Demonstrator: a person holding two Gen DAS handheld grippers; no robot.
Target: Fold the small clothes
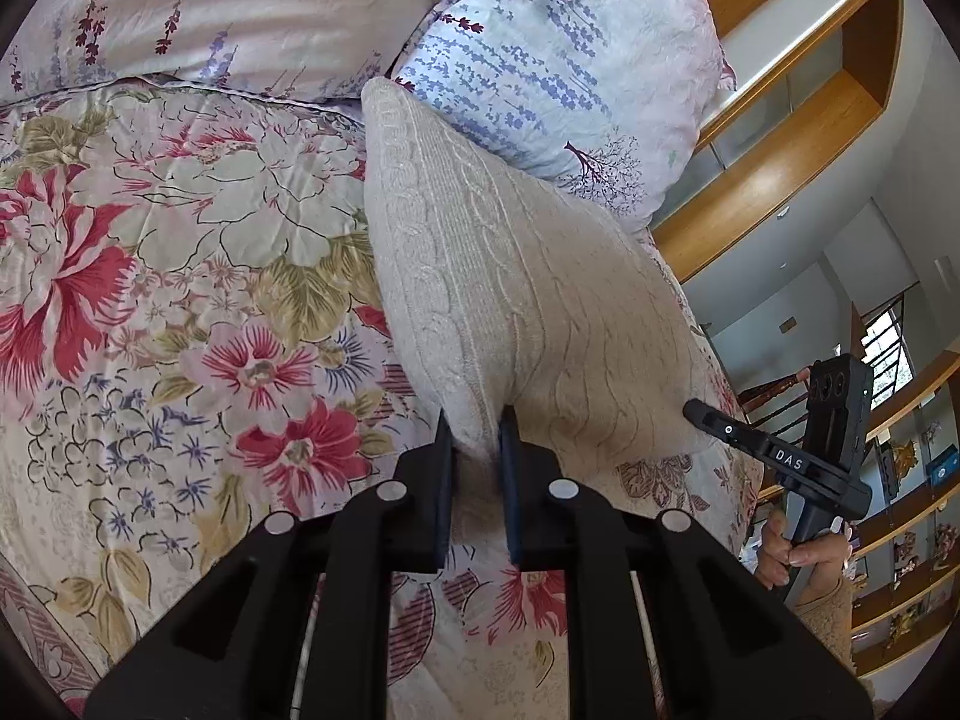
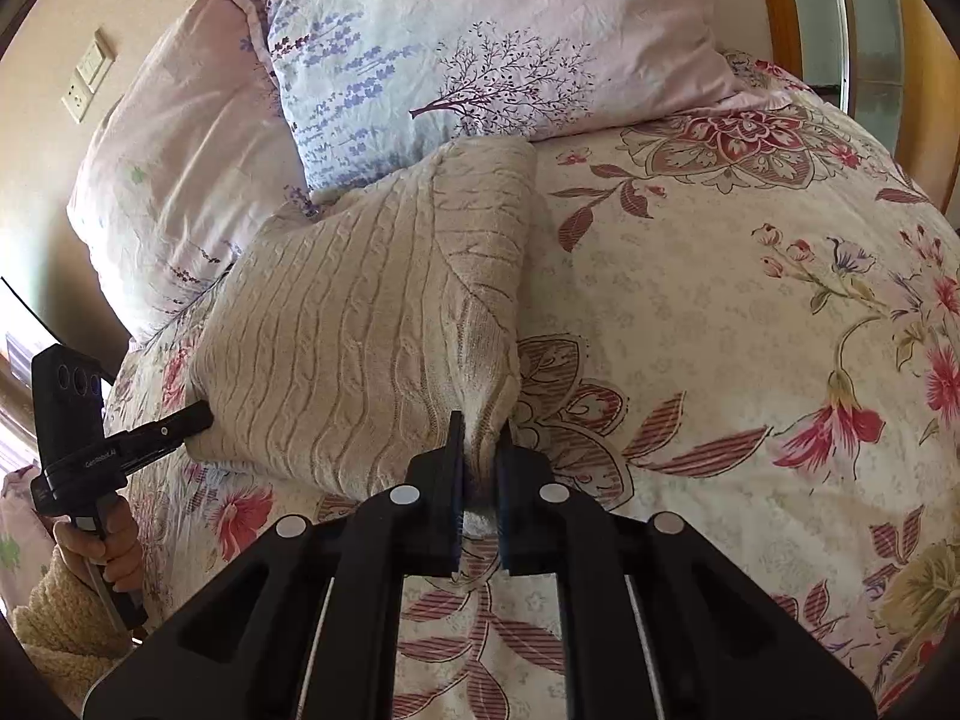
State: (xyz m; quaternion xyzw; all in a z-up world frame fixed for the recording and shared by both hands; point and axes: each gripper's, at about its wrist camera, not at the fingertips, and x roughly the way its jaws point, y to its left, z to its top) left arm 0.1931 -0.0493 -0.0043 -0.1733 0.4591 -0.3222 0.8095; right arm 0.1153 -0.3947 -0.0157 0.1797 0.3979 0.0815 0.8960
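A cream cable-knit sweater (image 1: 498,300) lies on the floral bedspread (image 1: 180,276), stretched from near me toward the pillows. My left gripper (image 1: 474,432) is shut on its near left corner. My right gripper (image 2: 483,435) is shut on its near right corner. The sweater in the right wrist view (image 2: 360,330) has its far part folded over, with a sleeve along its right side. The right gripper shows in the left wrist view (image 1: 696,411) at the sweater's right edge. The left gripper shows in the right wrist view (image 2: 201,417) at its left edge.
Two pale lavender-print pillows (image 1: 552,72) (image 2: 480,36) lie just beyond the sweater. A wooden bed frame and shelves (image 1: 780,138) stand to the right. A wall with switches (image 2: 87,84) is at the left. The bedspread extends wide to the right (image 2: 750,330).
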